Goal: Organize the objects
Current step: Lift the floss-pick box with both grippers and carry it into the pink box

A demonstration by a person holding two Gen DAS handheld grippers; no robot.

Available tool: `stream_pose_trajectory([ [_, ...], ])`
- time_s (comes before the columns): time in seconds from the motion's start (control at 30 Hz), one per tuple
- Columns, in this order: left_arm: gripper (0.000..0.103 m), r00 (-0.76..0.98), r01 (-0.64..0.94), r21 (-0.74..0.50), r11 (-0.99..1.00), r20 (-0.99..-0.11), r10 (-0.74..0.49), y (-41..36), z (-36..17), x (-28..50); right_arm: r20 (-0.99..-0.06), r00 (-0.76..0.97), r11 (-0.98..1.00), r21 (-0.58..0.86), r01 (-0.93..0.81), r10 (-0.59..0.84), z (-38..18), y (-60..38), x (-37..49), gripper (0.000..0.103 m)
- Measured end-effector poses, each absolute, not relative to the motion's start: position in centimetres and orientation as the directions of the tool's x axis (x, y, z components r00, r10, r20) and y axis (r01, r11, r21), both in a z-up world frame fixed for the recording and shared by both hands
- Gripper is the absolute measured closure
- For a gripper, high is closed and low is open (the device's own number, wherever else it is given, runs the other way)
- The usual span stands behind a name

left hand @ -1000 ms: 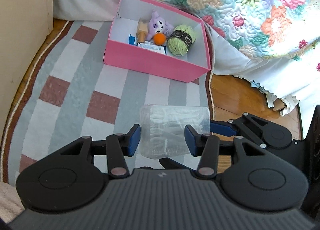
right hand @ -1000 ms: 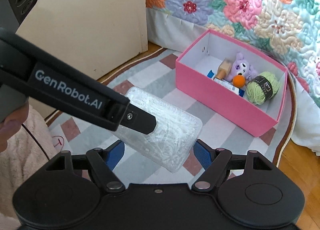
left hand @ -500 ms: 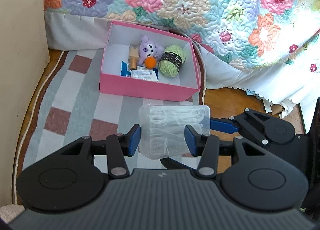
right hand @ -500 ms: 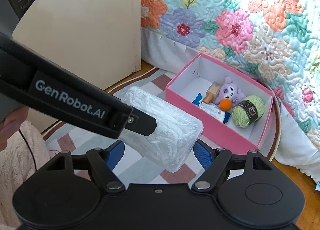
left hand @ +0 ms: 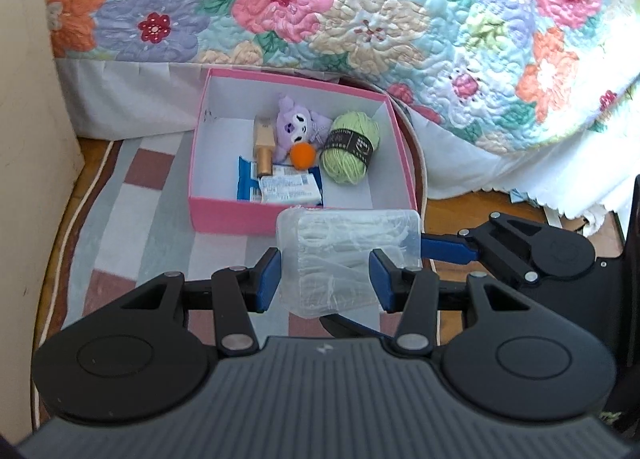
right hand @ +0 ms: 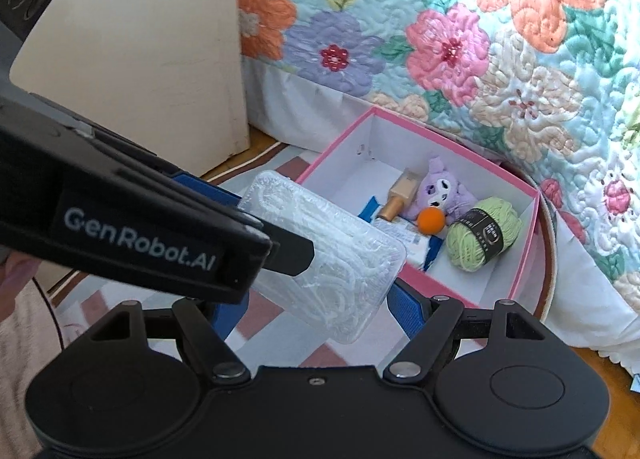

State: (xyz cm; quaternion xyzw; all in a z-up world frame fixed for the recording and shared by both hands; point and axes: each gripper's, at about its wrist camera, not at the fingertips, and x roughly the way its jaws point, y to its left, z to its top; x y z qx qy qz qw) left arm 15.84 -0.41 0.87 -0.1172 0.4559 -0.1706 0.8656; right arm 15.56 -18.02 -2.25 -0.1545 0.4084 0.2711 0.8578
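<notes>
A clear plastic box (left hand: 344, 251) of white bits hangs above the rug, just short of the pink box's near wall. My left gripper (left hand: 326, 279) is shut on its narrow sides. In the right wrist view the same clear plastic box (right hand: 340, 259) lies between the blue pads of my right gripper (right hand: 316, 311), which is shut on its length; the left gripper's finger (right hand: 160, 243) hides one pad. The open pink box (left hand: 232, 215) holds a purple plush (left hand: 298, 125), an orange ball (left hand: 303, 155), green yarn (left hand: 350, 151), a gold bottle (left hand: 264, 147) and blue-white packets (left hand: 288, 189).
A bed with a floral quilt (left hand: 360, 19) rises right behind the pink box. A beige cabinet (left hand: 24, 139) stands at the left. The striped rug (left hand: 132, 219) ends at bare wooden floor (left hand: 456, 215) on the right. A person's fingertip (right hand: 16, 271) shows at lower left.
Both grippers have carried the clear box forward and a little up toward the pink box. It now hangs just before the pink box's near wall, and more quilt shows.
</notes>
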Motion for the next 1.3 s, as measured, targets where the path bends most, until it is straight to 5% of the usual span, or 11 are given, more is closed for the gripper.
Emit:
stream_pose_trajectory([
  [0.4,0.056,0.527,0.172,-0.352,0.92,-0.756,-0.388,-1.2,-2.6,25.8,-0.772,0.534,0.826,-0.02,-0.563,0.346,-5.2,-16.9,24.3,0.023],
  [0.67,0.056,0.477,0.104,-0.428,0.898,-0.771,-0.423,-1.4,-8.9,31.6,-0.812,0.443,0.87,0.15,-0.47,0.379,-10.2,-18.1,30.9,0.023],
  [0.9,0.057,0.425,0.043,-0.506,0.862,-0.771,-0.474,-1.6,-13.2,33.9,-0.826,0.409,0.883,0.205,-0.422,0.388,-13.7,-19.5,33.2,0.023],
  [1.3,0.06,0.445,0.039,-0.459,0.887,-0.787,-0.427,-2.6,-14.9,35.0,-0.798,0.409,0.88,0.299,-0.369,0.443,-15.5,-21.8,35.4,0.026],
])
